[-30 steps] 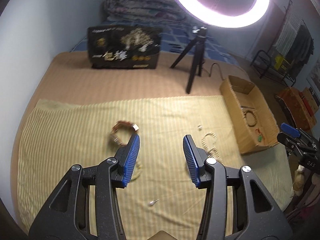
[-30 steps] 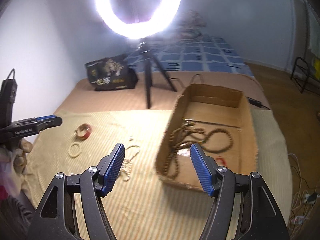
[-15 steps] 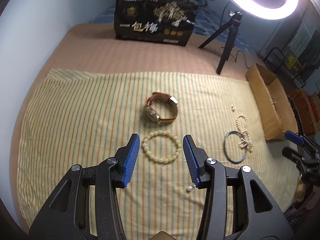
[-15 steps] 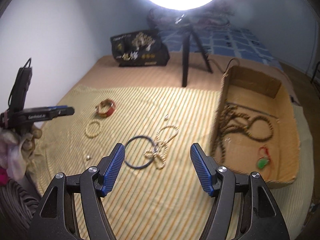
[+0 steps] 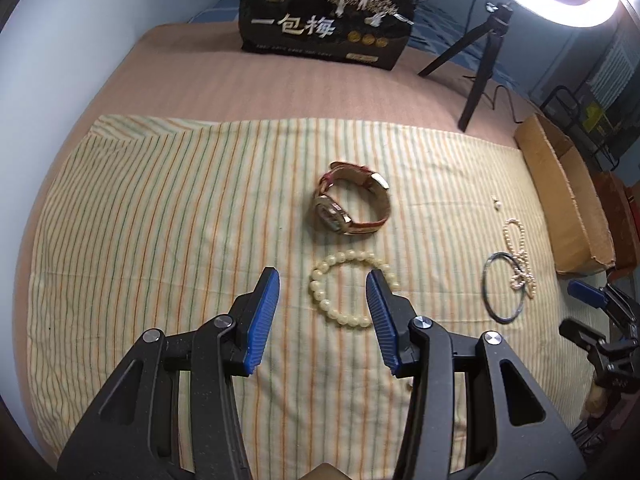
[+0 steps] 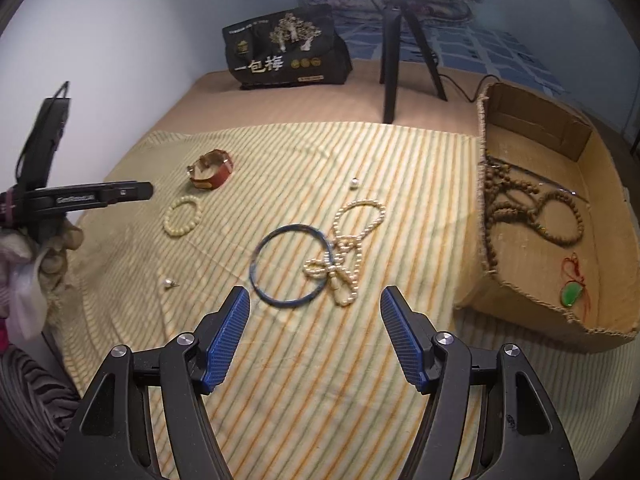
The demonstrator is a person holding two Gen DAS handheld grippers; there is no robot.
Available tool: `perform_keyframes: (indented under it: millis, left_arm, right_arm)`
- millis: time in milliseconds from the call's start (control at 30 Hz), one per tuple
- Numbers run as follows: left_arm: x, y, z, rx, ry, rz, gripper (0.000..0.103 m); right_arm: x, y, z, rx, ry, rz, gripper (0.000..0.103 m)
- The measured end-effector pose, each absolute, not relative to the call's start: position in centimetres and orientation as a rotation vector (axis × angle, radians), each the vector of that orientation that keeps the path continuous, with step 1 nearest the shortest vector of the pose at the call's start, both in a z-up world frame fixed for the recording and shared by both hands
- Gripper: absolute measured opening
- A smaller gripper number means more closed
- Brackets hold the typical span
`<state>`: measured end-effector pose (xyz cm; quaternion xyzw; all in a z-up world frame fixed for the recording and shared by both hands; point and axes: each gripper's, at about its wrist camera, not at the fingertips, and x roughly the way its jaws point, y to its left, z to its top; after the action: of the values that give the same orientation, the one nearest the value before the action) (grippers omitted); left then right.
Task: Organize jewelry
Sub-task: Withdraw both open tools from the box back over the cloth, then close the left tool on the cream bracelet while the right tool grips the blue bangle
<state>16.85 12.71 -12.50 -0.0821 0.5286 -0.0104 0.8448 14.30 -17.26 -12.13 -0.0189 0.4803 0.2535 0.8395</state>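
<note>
On the striped cloth (image 5: 160, 208) lie a red-strapped watch (image 5: 352, 204), a cream bead bracelet (image 5: 348, 288), a blue bangle (image 6: 290, 266), a pearl necklace (image 6: 348, 252) and small pearl earrings (image 6: 171, 282). My left gripper (image 5: 323, 298) is open, its fingertips either side of the cream bracelet, just short of it. My right gripper (image 6: 315, 318) is open and empty, just short of the bangle. The cardboard box (image 6: 516, 312) at the right holds a brown bead necklace (image 6: 532, 208) and a green pendant (image 6: 571, 294).
A black printed bag (image 5: 328, 12) and a ring-light tripod (image 6: 394, 48) stand beyond the cloth. A wall runs along the left. The box (image 5: 564, 200) sits at the cloth's right edge. My left gripper (image 6: 80, 198) shows at the left of the right wrist view.
Both grippers have swung left and lower toward the cloth: the left from the open middle onto the cream bracelet, the right from the box to the bangle and pearls. Jaws stayed open.
</note>
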Motion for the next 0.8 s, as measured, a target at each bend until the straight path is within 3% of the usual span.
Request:
perform_keyframes:
  millis: [800]
  left_arm:
    - [18.3, 12.8, -15.9, -0.171, 1.190, -0.069, 0.046]
  right_arm:
    - [14.8, -15.0, -16.0, 0.018, 1.139, 0.618, 0.068]
